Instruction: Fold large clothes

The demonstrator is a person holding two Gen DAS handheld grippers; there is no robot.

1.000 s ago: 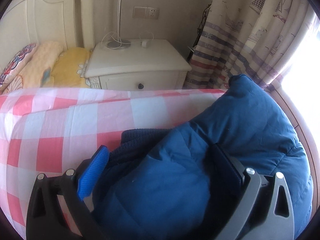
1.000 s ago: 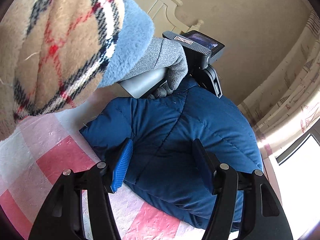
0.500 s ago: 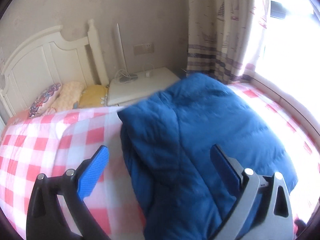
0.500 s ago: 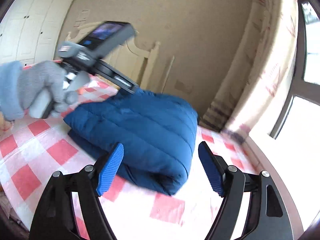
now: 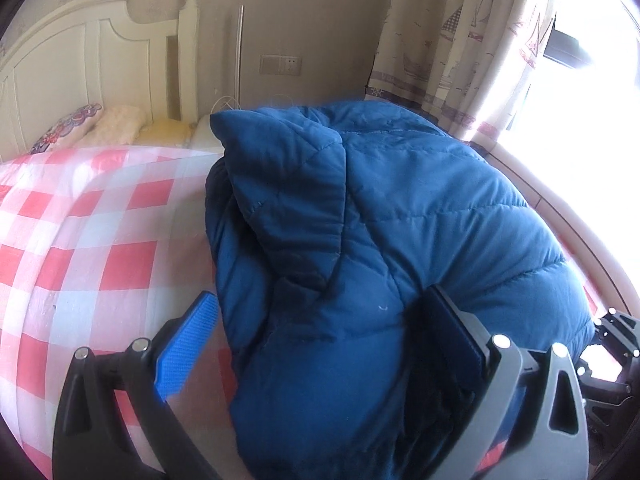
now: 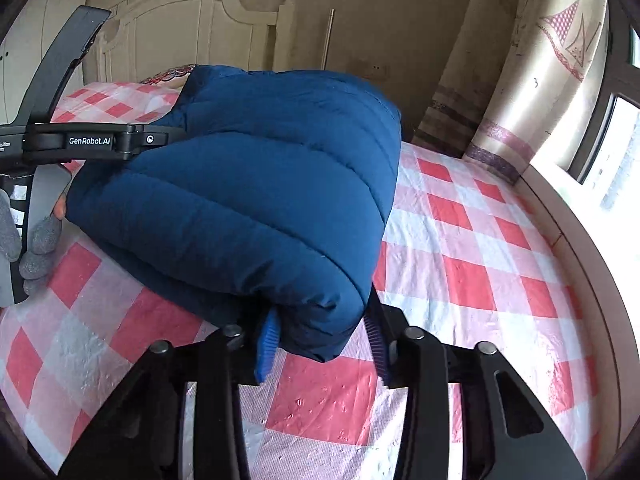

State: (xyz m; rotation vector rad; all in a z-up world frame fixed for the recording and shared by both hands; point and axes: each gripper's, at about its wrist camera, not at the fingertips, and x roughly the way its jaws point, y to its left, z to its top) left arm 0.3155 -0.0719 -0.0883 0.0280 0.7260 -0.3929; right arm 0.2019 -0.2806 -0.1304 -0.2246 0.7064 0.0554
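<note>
The right gripper has just been closing, and its jaws now pinch the near rounded end of the folded blue puffer jacket; the ribbed blue pads press into the padding from both sides. The left gripper is spread wide, with the other end of the jacket bulging between its jaws. Its dark right finger sits against the fabric, while the blue left pad stands just clear of it, so it does not clamp. From the right wrist view, the left gripper's black frame shows against the jacket's far side, held by a hand in a grey knit glove.

The jacket is a thick, soft, quilted bundle with stitched channels, doubled into a fat roll, with a loose flap lying over its top. It rests on the bed's red-and-white checked sheet, which looks thin and slightly crinkled.

The sheet lies bare to the right of the bundle, as far as the curved cream bed edge by the bright window. A white wooden headboard and pillows sit beyond, and a patterned curtain hangs in the corner.
</note>
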